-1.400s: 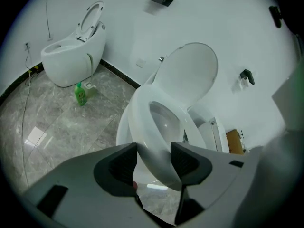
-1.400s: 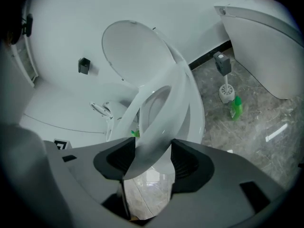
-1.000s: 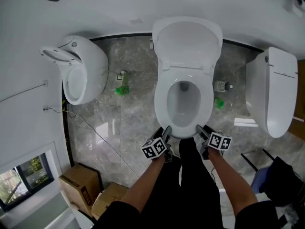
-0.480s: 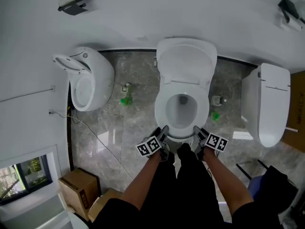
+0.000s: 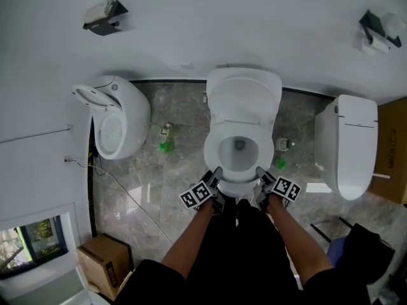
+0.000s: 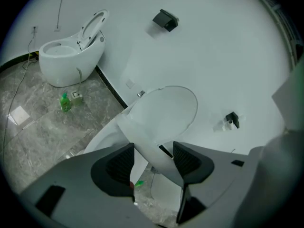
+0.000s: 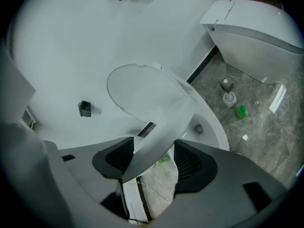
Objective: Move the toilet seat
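A white toilet [image 5: 240, 183] stands against the wall in the middle of the head view. Its lid [image 5: 244, 96] is up against the wall, and the seat ring [image 5: 220, 146] looks flat on the bowl. Both grippers are at the front rim. The left gripper [image 5: 215, 178] is at the front left, and its jaws are opening. In the left gripper view the left gripper [image 6: 152, 156] has the seat's white edge [image 6: 147, 144] between its pads, with a gap on one side. The right gripper [image 5: 261, 175] is at the front right. In the right gripper view the right gripper [image 7: 154, 158] straddles the seat's edge [image 7: 156, 141], open.
Another white toilet [image 5: 119, 116] with a raised seat stands to the left, and a closed one [image 5: 346, 146] to the right. Green bottles [image 5: 166, 146] stand on the marble floor beside the bowl. A cardboard box [image 5: 105, 262] and a cable lie at lower left. My legs are right in front of the toilet.
The head view has tilted up, so more of the wall and its paper holders show. Both grippers have stayed at the toilet's front rim.
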The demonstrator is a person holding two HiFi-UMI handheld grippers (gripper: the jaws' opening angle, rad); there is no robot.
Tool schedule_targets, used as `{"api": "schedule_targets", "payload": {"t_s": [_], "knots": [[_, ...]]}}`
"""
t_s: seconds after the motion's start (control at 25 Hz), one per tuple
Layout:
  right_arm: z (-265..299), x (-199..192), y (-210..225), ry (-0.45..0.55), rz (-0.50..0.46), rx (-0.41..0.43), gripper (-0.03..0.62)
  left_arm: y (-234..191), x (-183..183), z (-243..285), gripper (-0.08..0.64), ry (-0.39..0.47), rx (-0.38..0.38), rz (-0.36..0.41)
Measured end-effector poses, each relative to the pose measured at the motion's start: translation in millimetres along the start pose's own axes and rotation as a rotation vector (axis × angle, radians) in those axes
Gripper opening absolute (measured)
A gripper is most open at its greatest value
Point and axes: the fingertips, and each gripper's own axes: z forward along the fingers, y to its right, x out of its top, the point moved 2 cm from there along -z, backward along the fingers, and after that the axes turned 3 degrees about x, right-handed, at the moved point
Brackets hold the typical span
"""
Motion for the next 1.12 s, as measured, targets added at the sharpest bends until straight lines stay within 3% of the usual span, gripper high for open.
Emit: {"api": "schedule_targets", "payload": {"t_s": [0.88,1.12], "knots": [[14.4,64.6,-55.7,0.231,0.134,-0.019,0.269,54.8,72.1,21.3,0.275,0.078,-0.015,-0.077],[17.3,82.4,-63.6,0.282,0.163,-0.03,0.27,68.1,85.5,29.8,0.275,0.076,-0.051,-0.077]]}}
